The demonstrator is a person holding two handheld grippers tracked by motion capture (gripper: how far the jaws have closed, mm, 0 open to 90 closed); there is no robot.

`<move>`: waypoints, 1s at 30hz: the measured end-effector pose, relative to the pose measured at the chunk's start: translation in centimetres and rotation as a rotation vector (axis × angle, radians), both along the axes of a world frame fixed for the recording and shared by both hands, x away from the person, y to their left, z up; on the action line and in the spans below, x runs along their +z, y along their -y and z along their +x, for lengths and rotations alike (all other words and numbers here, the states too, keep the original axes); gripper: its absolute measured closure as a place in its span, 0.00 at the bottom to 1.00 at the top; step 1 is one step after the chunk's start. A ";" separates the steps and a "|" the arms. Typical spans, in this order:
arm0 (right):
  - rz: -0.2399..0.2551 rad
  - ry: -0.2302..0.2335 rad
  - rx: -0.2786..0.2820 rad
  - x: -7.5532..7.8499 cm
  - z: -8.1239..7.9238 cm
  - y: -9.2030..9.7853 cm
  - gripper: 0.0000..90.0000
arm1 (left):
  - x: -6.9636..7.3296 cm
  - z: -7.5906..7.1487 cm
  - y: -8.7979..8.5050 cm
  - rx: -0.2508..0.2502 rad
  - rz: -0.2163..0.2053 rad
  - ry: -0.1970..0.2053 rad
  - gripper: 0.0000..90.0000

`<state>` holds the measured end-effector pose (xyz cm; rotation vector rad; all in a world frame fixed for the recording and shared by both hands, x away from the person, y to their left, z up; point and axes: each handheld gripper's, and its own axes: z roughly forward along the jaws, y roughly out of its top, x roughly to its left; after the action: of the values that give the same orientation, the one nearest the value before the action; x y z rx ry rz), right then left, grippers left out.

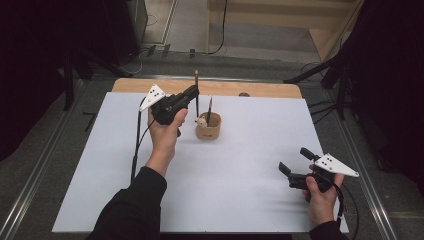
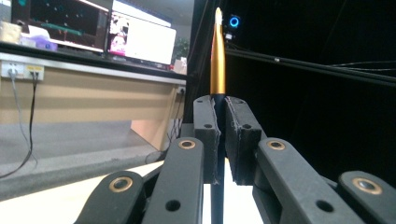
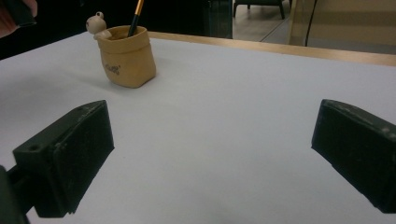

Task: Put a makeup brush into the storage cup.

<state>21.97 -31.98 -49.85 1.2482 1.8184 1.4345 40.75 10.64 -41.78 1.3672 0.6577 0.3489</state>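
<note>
A tan pen holder (image 1: 208,127) shaped like a small sack stands mid-table, with a little white figure on its rim and one dark pen (image 1: 209,107) standing in it. My left gripper (image 1: 193,91) hovers just left of the holder and is shut on a second pen (image 1: 196,92), held upright. In the left gripper view the pen's gold barrel (image 2: 217,56) rises from between the closed jaws of my left gripper (image 2: 219,135). My right gripper (image 1: 292,160) rests open near the table's front right, empty. From the right gripper view the holder (image 3: 127,57) sits far left, beyond that open gripper (image 3: 210,158).
A white sheet (image 1: 240,175) covers the wooden table (image 1: 225,88), whose back edge shows bare. Black stands and cables lie on the floor behind and at both sides. In the left gripper view, lit monitors (image 2: 140,37) stand on a desk.
</note>
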 end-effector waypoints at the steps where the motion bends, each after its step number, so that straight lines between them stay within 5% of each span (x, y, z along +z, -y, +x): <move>1: 0.001 0.000 0.000 0.0 0.0 0.0 0.00 | 0.0 0.2 0.1 0.003 -0.003 0.000 0.94; 13: 0.010 -0.004 -0.003 -0.2 0.0 0.2 0.00 | -1.2 1.3 1.3 -0.008 -0.022 0.034 0.94; 30: 0.015 -0.007 -0.004 -0.2 0.0 0.3 0.00 | -3.9 1.8 2.2 0.018 0.024 -0.015 0.94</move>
<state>21.96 -32.30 -50.09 1.2653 1.8115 1.4457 42.51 8.42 -45.68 1.3888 0.6803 0.3624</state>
